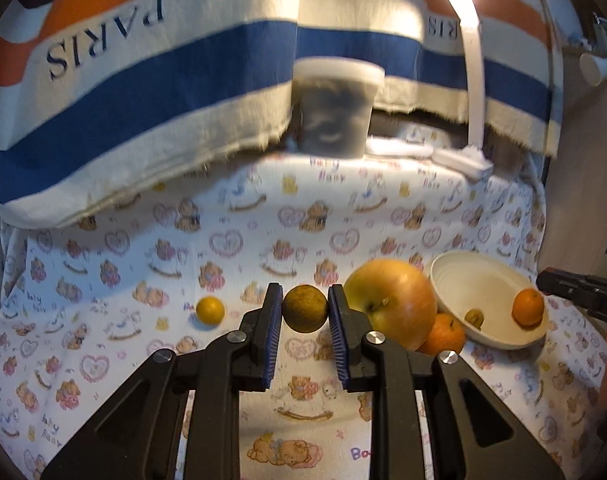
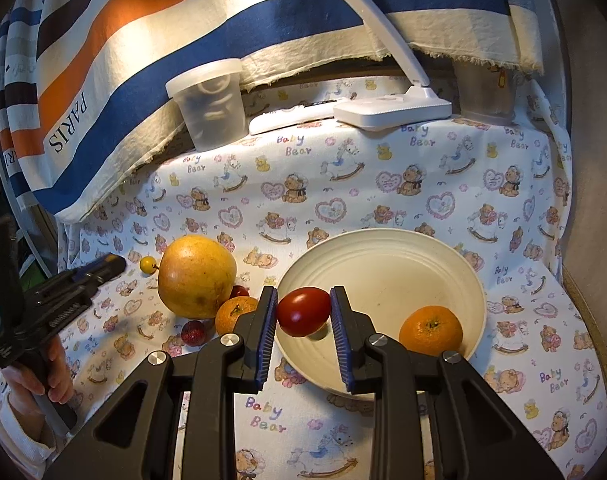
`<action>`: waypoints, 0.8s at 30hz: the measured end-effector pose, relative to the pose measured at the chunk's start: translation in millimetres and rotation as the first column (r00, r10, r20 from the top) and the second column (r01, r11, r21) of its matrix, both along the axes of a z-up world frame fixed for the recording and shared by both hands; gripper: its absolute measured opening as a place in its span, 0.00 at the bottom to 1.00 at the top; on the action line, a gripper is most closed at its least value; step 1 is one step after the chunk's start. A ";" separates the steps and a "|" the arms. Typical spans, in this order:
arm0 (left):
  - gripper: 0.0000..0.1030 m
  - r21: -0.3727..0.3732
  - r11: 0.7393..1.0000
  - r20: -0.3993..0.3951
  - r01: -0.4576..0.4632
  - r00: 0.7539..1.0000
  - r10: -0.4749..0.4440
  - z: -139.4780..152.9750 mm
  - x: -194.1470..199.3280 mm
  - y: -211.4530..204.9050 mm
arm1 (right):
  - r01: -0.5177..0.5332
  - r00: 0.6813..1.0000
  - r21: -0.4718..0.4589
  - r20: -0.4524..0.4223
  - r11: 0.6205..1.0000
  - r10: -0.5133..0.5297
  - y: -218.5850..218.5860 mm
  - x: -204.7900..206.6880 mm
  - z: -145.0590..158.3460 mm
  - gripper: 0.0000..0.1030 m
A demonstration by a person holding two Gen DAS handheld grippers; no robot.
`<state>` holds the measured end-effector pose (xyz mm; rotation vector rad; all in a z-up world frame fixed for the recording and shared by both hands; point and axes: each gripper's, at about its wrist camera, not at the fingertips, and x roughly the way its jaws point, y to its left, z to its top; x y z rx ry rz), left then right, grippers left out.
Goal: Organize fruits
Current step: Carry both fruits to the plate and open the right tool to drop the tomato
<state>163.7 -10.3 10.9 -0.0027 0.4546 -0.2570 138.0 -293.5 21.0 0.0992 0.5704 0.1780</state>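
Fruit Goes Into the Bowl, One Piece in Each Claw

Fruit sits on a bear-print cloth [image 2: 383,168] in front of a striped towel [image 2: 143,40]. The white bowl [image 2: 443,264] is the biggest thing to fill. It has one orange [image 2: 430,330] inside, and the left view shows a small brownish piece in it too. Just left of the bowl rests a big yellow apple [image 2: 196,276], touching a second orange [image 2: 235,315]. A small dark red ball [image 2: 192,333] and a little yellow ball [image 2: 146,265] lie near them.

The right claw [image 2: 303,312] is closed on a red tomato [image 2: 303,311] over the near edge of the bowl. The left claw [image 1: 305,309] is closed on a brown-green round fruit [image 1: 305,309], above the cloth, left of the apple.

What could go wrong? Both fruits are round and smooth, held only at their sides. A squeeze that is too soft could let one slip and roll off the cloth. A drop from too high could bounce the tomato out, or knock the orange.

Both claws point forward and tilt a bit down. A hand [image 2: 43,376] holds the left claw's handle.
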 end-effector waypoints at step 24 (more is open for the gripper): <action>0.21 0.021 0.947 -0.153 0.320 0.937 -0.313 26.6 -13.5 -81.5 | 0.020 0.992 0.047 -0.124 0.999 -0.014 -22.7 12.8 -5.2 0.27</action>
